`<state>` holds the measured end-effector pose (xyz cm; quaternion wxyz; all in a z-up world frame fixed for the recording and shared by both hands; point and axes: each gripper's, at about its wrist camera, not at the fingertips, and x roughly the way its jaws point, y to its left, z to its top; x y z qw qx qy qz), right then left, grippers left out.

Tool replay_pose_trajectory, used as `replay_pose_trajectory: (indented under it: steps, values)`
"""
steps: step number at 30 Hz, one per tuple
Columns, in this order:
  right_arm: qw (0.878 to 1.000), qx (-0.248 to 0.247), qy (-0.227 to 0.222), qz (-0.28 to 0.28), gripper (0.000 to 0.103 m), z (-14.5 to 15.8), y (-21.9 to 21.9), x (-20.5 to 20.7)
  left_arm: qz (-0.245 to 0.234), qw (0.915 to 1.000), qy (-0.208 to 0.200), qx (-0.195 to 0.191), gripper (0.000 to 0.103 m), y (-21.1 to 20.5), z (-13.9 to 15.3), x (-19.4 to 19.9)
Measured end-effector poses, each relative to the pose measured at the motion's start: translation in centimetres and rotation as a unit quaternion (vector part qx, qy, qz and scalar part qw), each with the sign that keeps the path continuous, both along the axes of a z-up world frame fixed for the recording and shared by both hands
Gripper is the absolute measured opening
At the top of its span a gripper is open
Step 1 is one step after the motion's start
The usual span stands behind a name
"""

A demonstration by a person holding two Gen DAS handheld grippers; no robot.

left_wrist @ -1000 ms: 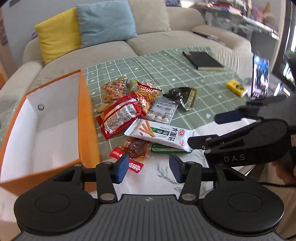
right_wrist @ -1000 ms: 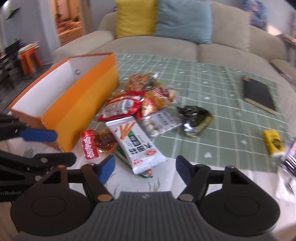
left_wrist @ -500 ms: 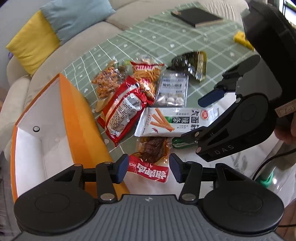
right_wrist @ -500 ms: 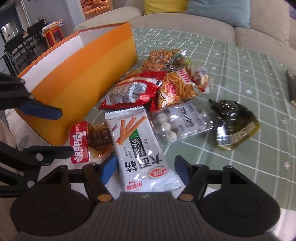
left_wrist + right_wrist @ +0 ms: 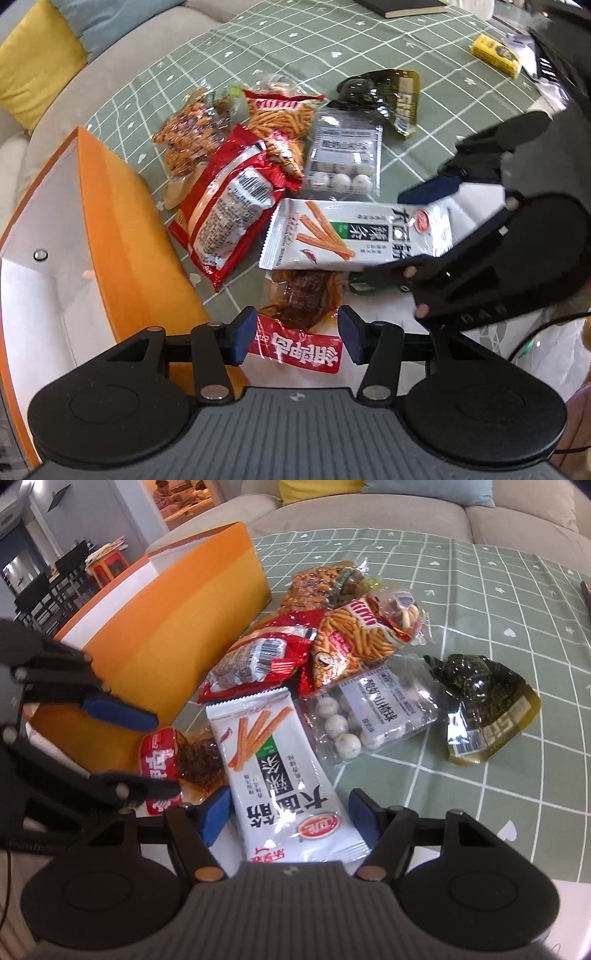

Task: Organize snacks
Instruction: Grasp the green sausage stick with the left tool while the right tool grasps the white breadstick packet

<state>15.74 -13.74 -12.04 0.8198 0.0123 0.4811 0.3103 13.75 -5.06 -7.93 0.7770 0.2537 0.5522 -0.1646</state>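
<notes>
Snack packets lie in a pile on the green checked tablecloth [image 5: 369, 48] beside an open orange box [image 5: 129, 229] [image 5: 184, 627]. My left gripper [image 5: 295, 339] [image 5: 159, 753] points steeply down, open, its pads either side of a red-labelled dried-meat packet [image 5: 299, 349] [image 5: 162, 753] without pressing it. My right gripper [image 5: 288, 819] [image 5: 402, 232] straddles the near end of a white packet printed with orange sticks [image 5: 280, 768] [image 5: 351, 236]. Its jaws are closing, and the packet still lies flat between the pads.
Behind lie a red bag [image 5: 229, 210], an orange sticks bag [image 5: 280, 114], a clear pack of white balls [image 5: 343, 158], a dark green pouch [image 5: 384, 96] and a nut bag [image 5: 188, 133]. A yellow box [image 5: 496, 55] sits far right, with a sofa beyond.
Both grippers have come down onto the near side of the pile. The left one now straddles the red meat packet. The right one's jaws have narrowed around the white packet.
</notes>
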Motion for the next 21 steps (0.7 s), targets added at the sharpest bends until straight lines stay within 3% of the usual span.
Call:
replay_pose_trajectory:
  steps: [8, 10, 13, 18, 21]
  values:
    - [1.0, -0.011, -0.016, -0.002, 0.053, 0.9, -0.4, -0.6, -0.011, 0.9999, 0.003, 0.001, 0.062, 0.0, 0.0, 0.4]
    - [1.0, -0.015, -0.012, -0.014, 0.053, 1.0, -1.1, -0.6, -0.029, 0.9995, 0.009, -0.009, 0.07, -0.2, 0.0, 0.6]
    - [0.999, -0.024, -0.01, -0.031, 0.053, 1.1, -2.3, -0.5, -0.06, 0.9976, 0.028, -0.02, 0.074, -0.4, -0.3, 1.2]
    - [0.998, -0.026, -0.006, -0.05, 0.054, 1.0, -3.4, -0.2, -0.065, 0.997, 0.039, 0.017, 0.074, -0.9, -1.5, 3.4]
    - [0.998, -0.035, -0.01, -0.042, 0.054, 0.8, -3.2, -0.3, -0.094, 0.9925, 0.065, 0.044, 0.074, -1.5, -2.6, 4.4]
